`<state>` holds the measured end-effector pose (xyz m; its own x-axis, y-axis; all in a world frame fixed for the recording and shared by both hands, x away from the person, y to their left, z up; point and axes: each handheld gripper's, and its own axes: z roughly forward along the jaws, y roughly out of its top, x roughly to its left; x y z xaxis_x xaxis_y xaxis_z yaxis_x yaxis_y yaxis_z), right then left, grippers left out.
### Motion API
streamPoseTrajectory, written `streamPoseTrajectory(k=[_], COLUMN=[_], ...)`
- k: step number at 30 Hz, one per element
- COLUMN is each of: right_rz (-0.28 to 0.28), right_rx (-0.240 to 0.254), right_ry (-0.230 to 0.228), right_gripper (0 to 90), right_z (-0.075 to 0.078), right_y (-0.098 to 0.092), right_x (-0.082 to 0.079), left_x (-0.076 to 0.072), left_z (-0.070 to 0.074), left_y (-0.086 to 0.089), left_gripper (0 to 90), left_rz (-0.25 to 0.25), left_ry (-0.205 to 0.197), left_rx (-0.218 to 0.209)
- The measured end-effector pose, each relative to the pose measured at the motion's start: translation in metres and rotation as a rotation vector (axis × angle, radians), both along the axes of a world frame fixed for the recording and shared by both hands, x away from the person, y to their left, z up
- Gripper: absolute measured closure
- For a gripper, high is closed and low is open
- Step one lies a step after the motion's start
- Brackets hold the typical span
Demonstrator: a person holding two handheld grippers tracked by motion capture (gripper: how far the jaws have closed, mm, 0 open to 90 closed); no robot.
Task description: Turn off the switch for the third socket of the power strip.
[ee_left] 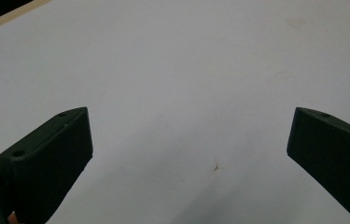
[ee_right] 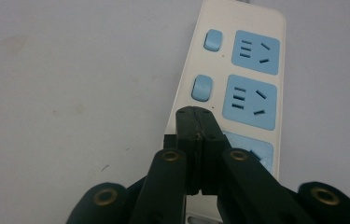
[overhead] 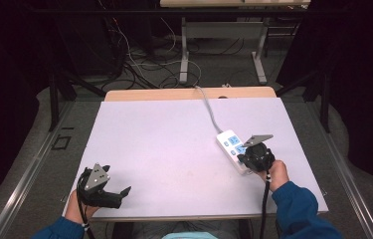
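A white power strip with blue sockets lies at the right of the white table top, its grey cord running off the far edge. My right gripper is shut with nothing between its jaws, its tip over the near end of the strip. In the right gripper view the closed tip rests just below the second blue switch, next to the third socket. Whether it touches the strip is unclear. My left gripper hangs open over the front left of the table, holding nothing.
The table's wooden far edge borders a floor with loose cables and the legs of another table. Dark curtains stand at both sides. A small brown mark is on the table top.
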<state>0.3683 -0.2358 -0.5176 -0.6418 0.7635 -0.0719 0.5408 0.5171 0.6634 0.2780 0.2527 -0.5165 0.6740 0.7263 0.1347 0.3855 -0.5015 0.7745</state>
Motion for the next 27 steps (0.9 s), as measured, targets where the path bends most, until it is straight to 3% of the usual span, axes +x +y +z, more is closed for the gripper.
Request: streamPoseTrajectory(k=[8, 13, 27], right_rz=[0.009, 0.004, -0.018], right_rx=[0.001, -0.038, -0.028], right_ry=[-0.004, -0.001, 0.004], right_gripper=[90.0, 90.0, 90.0], right_z=[-0.0028, -0.0042, -0.0055], right_y=[0.0014, 0.0033, 0.0032], right_x=[0.0015, 0.0017, 0.0003], left_x=[-0.0002, -0.0002, 0.0005], left_z=[-0.0007, -0.0009, -0.0009], left_y=[-0.0006, -0.0009, -0.0005], left_gripper=[0.2, 0.2, 0.2], left_rz=[-0.002, -0.004, -0.001], left_ry=[0.014, 0.012, 0.008], left_rx=[-0.004, -0.002, 0.006])
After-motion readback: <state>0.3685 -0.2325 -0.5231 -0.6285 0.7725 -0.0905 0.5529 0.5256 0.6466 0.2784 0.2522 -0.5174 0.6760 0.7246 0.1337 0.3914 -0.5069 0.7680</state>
